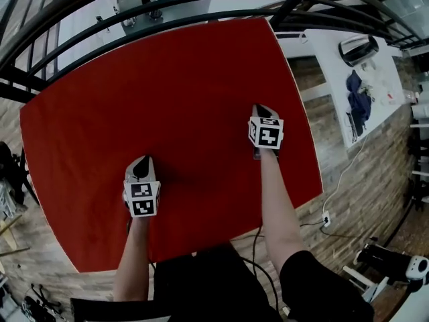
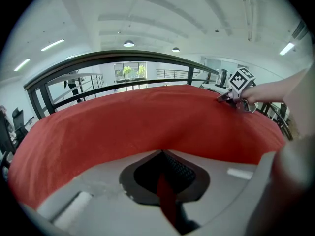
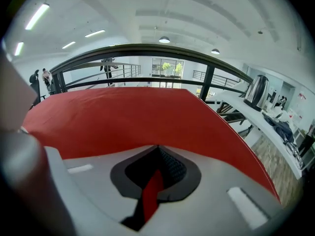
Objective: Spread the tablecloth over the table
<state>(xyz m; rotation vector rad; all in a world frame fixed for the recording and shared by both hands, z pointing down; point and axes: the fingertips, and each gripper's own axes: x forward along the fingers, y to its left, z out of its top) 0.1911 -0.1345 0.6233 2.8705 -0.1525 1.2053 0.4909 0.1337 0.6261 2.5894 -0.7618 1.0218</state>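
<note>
The tablecloth [image 1: 167, 92] lies open and nearly flat across the desk, covering it from corner to corner, so the spreading itself looks almost finished. What remains, by my judgement, is the trimming: pulling the near edge even and taking out the last slack.

The left tongs [image 1: 143, 163] are over the near-left part of the desk and the right tongs [image 1: 263, 109] over the near-right part, a little farther in. Each pair is closed tight on a thin pinch of the red fabric, which shows as a narrow strip between the jaws in each gripper view.

The next move probably calls for a light, even pull from both hands toward the near edge, then letting go without dragging the cloth askew. Uneven pull would likely skew the edges.

The cloth is a deep, matt red with a fine woven look, a plain rectangle with straight hems. It is soft enough to ridge up where it is pinched. Beyond the far edge runs a dark metal railing [image 1: 167, 9], round-barred and smooth, and pale wood-plank flooring [image 1: 348, 180] shows on the right.
</note>
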